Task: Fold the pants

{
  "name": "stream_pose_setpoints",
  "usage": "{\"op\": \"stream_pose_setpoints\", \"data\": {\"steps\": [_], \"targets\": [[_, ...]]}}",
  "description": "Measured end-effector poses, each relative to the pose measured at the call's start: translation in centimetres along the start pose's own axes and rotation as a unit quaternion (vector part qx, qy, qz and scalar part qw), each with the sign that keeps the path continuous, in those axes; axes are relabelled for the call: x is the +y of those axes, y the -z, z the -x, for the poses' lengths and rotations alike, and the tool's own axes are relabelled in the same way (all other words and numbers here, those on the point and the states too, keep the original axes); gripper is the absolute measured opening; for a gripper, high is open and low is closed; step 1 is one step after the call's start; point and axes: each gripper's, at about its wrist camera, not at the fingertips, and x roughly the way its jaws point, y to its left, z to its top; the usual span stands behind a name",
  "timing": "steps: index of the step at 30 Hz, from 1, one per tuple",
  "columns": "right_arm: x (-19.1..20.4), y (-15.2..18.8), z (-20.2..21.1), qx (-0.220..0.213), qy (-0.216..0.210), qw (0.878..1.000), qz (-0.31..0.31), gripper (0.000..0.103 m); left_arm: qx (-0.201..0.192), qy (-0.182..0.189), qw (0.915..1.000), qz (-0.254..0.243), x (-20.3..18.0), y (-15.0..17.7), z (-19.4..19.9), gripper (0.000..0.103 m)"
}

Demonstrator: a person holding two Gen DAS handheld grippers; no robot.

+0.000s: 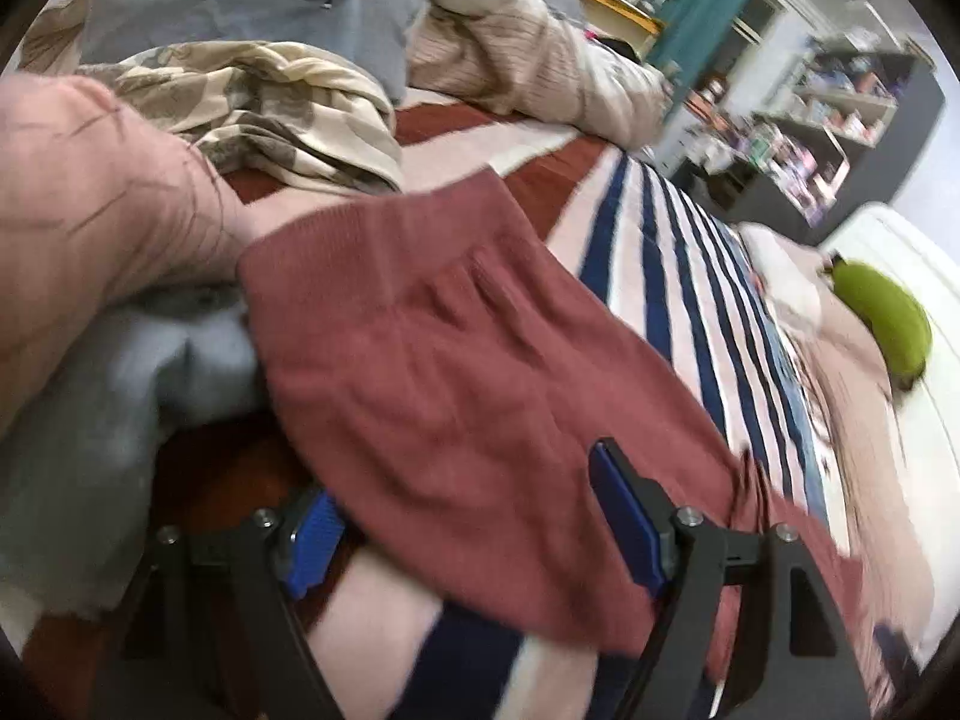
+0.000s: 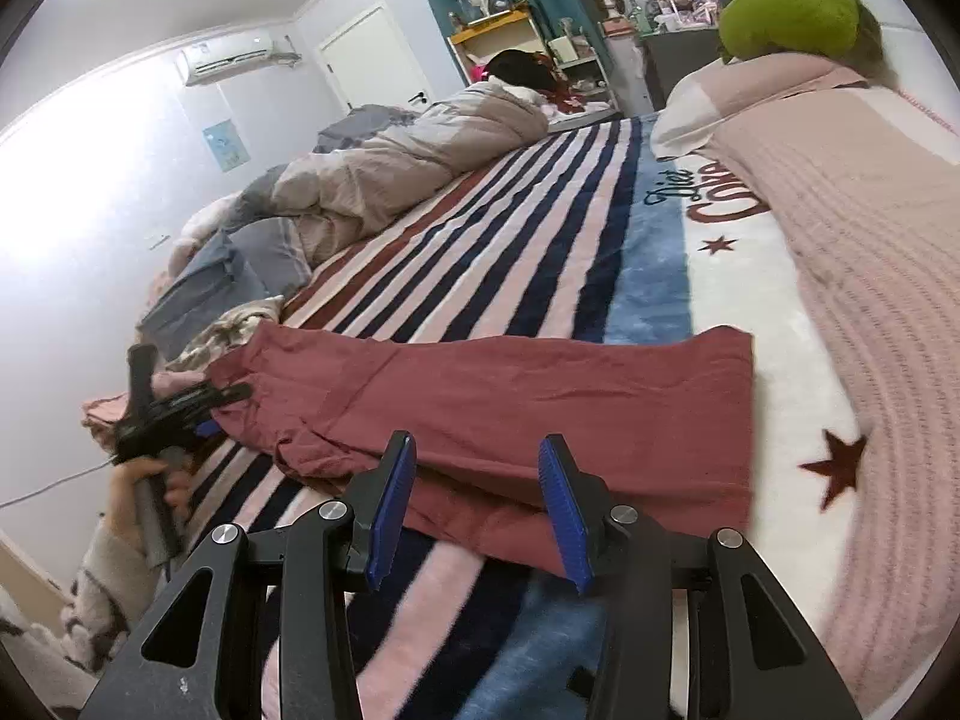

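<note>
While spread flat on striped blanket (image 2: 540,228), pants (image 2: 510,396) lie ahead of right gripper (image 2: 477,462), jaws partly apart, empty; left gripper (image 1: 462,516) wide at waistband, gripping nothing.

One pants (image 2: 510,396), two grippers (image 2: 474,504) (image 1: 462,528), one green pillow (image 2: 792,12).

The pants (image 2: 540,408) are a plain dusty red, lying on a blanket (image 2: 480,252) striped in navy, pink and dark red with a blue band and red stars. Both grippers carry blue pads (image 2: 390,504) on black frames, and a green cushion (image 2: 792,12) sits on a pink pillow (image 2: 780,75).
</note>
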Motion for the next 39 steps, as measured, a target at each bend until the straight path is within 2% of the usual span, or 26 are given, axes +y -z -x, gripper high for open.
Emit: {"op": "stream_pose_setpoints", "data": {"steps": [2, 4, 5, 6, 7, 10, 13, 16, 21, 25, 29, 35, 38, 39], "targets": [[0.1, 0.1, -0.5, 0.001, -0.006, 1.0, -0.001, 0.039, -0.012, -0.005, 0.9999, 0.006, 0.0, -0.6, -0.4, 0.063], [0.0, 0.1, -0.8, 0.002, -0.006, 1.0, -0.002, 0.039, -0.014, -0.008, 0.9998, 0.011, 0.0, -1.0, -0.6, 0.033], [0.0, 0.1, -0.9, 0.003, -0.005, 1.0, -0.002, 0.039, -0.014, -0.001, 0.9999, 0.009, -0.2, -1.0, -0.4, 0.026], [-0.1, 0.2, -1.0, 0.003, -0.005, 1.0, -0.003, 0.039, -0.017, 0.005, 0.9999, 0.001, -0.7, -1.0, -0.2, 0.014], [-0.2, 0.2, -0.9, 0.002, -0.006, 1.0, -0.004, 0.039, -0.02, 0.007, 0.9997, -0.007, -1.1, -1.0, 0.2, 0.01], [-0.6, 0.3, -0.4, -0.003, -0.004, 1.0, -0.007, 0.039, -0.047, 0.019, 0.9981, -0.034, -3.1, -1.3, 2.2, 0.008], [-0.9, 0.4, 0.4, -0.011, -0.005, 1.0, -0.009, 0.039, -0.066, 0.046, 0.9944, -0.068, -5.9, -2.0, 4.5, 0.007], [-1.2, 0.6, 1.6, -0.021, -0.007, 1.0, -0.009, 0.039, -0.082, 0.073, 0.9874, -0.114, -9.8, -2.4, 6.5, 0.007], [-1.8, 1.0, 4.3, -0.039, -0.006, 0.999, -0.006, 0.039, -0.092, 0.117, 0.9695, -0.194, -17.2, -1.4, 8.5, 0.007], [-2.9, 1.6, 6.4, -0.049, 0.0, 0.999, -0.009, 0.039, -0.067, 0.154, 0.9562, -0.24, -22.2, 1.1, 8.1, 0.007], [-4.2, 2.3, 7.9, -0.052, 0.007, 0.998, -0.018, 0.039, -0.005, 0.17, 0.9414, -0.291, -26.1, 5.5, 5.5, 0.007], [-5.5, 3.1, 9.1, -0.051, 0.014, 0.998, -0.03, 0.039, 0.075, 0.166, 0.9251, -0.333, -28.1, 11.7, 1.2, 0.007], [-5.7, 3.3, 9.3, -0.049, 0.017, 0.998, -0.031, 0.039, 0.094, 0.162, 0.9176, -0.35, -28.4, 13.7, 0.7, 0.008], [-5.7, 3.4, 9.4, -0.049, 0.018, 0.998, -0.031, 0.039, 0.098, 0.161, 0.9146, -0.358, -28.3, 14.0, 0.7, 0.012]]}}
